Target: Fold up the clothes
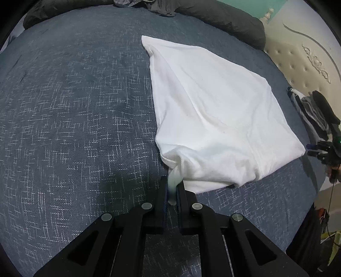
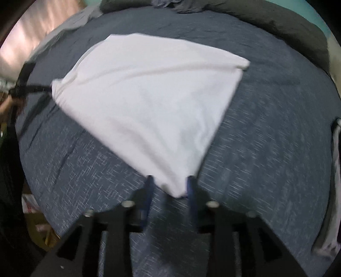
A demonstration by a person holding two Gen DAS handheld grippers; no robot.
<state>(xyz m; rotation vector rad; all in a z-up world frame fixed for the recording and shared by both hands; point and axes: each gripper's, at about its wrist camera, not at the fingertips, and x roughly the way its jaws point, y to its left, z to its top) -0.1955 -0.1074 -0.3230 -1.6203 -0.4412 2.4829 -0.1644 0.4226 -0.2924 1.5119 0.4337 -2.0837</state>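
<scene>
While left gripper pinches white garment corner, right gripper jaws parted — cloth corner between, blue bedspread beneath.

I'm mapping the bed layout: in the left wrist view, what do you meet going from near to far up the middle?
Left gripper shut on a corner of the white garment → garment's spread body → bare blue bedspread → dark pillow at the far edge.

One white garment spread on one blue-grey bedspread, two black grippers, the left and the right, one dark long pillow at the far edge, one small heap of dark clothes at the right, one cream tufted headboard
</scene>
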